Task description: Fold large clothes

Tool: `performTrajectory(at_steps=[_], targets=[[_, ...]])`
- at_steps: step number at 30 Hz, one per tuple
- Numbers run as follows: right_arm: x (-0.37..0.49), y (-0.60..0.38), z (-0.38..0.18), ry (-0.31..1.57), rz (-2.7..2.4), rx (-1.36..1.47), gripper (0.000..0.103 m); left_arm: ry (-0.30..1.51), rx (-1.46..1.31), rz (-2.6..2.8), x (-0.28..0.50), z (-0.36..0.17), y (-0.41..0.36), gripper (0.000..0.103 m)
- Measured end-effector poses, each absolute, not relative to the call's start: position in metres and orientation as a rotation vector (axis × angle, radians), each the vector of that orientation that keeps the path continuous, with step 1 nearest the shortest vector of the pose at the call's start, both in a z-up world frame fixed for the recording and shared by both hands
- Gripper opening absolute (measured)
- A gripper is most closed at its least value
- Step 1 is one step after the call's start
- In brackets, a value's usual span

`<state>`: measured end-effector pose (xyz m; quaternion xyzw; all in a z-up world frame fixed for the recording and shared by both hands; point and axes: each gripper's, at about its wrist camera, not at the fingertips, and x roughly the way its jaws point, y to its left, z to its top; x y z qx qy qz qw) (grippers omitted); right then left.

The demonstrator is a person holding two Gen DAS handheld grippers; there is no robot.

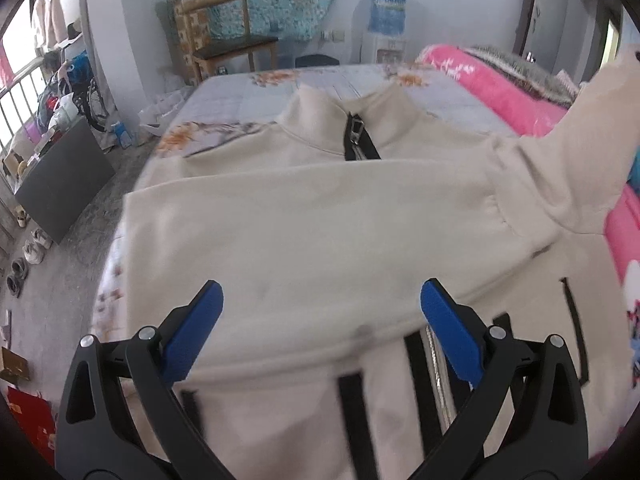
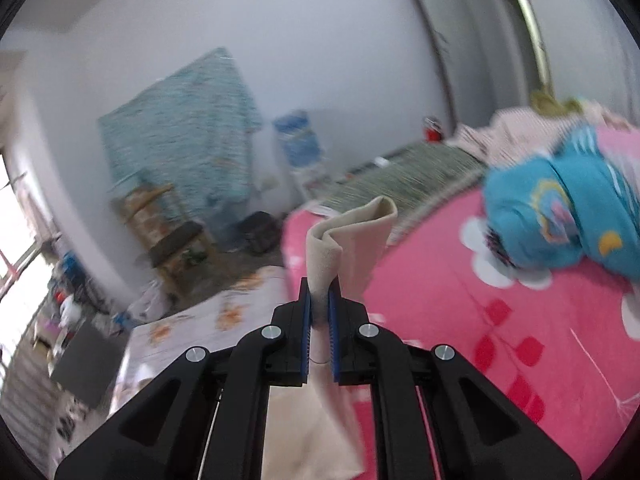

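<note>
Cream zip-front jacket (image 1: pixel 304 216) lies spread on a floral-sheeted bed (image 1: pixel 248 96), one sleeve folded across its chest. The left gripper (image 1: pixel 322 304) hovers low over the hem, blue fingers (image 1: pixel 196 332) spread wide, holding nothing. The right gripper (image 2: pixel 320 304) is raised high, its fingers pinching the other sleeve's cuff (image 2: pixel 352 236) above a pink quilt (image 2: pixel 480 320).
</note>
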<state>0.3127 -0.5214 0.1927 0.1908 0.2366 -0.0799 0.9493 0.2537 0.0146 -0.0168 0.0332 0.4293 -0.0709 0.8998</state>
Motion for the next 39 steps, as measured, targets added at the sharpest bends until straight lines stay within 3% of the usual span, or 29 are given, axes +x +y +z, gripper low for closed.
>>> performTrajectory(at_steps=[4, 6, 7, 9, 15, 19, 21, 23, 28, 30, 35, 37, 39], targets=[[0.303, -0.444, 0.213, 0.460, -0.055, 0.318, 0.008, 0.896, 0.083, -0.154, 0.237, -0.016, 0.042, 0.092], [0.302, -0.408, 0.213, 0.464, -0.013, 0.281, 0.008, 0.907, 0.125, -0.148, 0.235, -0.026, 0.053, 0.064], [0.303, -0.391, 0.212, 0.469, 0.009, 0.269, 0.008, 0.914, 0.125, -0.150, 0.234, -0.030, 0.061, 0.061], [0.306, -0.346, 0.204, 0.494, 0.070, 0.249, 0.008, 0.927, 0.079, -0.173, 0.230, -0.034, 0.077, 0.043], [0.322, -0.204, 0.151, 0.594, 0.290, 0.181, 0.008, 0.905, -0.022, -0.253, 0.208, -0.026, 0.115, 0.027], [0.327, -0.096, 0.079, 0.780, 0.544, 0.101, 0.015, 0.894, -0.054, -0.304, 0.196, -0.020, 0.128, 0.027], [0.329, -0.060, 0.037, 0.924, 0.638, 0.046, 0.032, 0.907, -0.077, -0.314, 0.197, -0.022, 0.132, 0.027], [0.329, -0.054, 0.015, 0.987, 0.656, 0.002, 0.035, 0.921, -0.100, -0.312, 0.199, -0.023, 0.137, 0.027], [0.323, -0.138, 0.025, 0.929, 0.564, 0.045, 0.055, 0.938, -0.186, -0.311, 0.223, -0.020, 0.147, 0.029], [0.323, -0.189, 0.034, 0.893, 0.490, 0.065, 0.060, 0.955, -0.215, -0.288, 0.244, -0.021, 0.147, 0.038], [0.319, -0.308, 0.032, 0.883, 0.241, 0.104, 0.060, 1.049, -0.205, -0.205, 0.299, -0.040, 0.136, 0.039], [0.319, -0.345, 0.022, 0.901, 0.176, 0.153, 0.060, 1.071, -0.176, -0.176, 0.313, -0.049, 0.131, 0.037], [0.320, -0.381, 0.011, 0.923, 0.112, 0.221, 0.058, 1.051, -0.124, -0.157, 0.317, -0.050, 0.126, 0.027]])
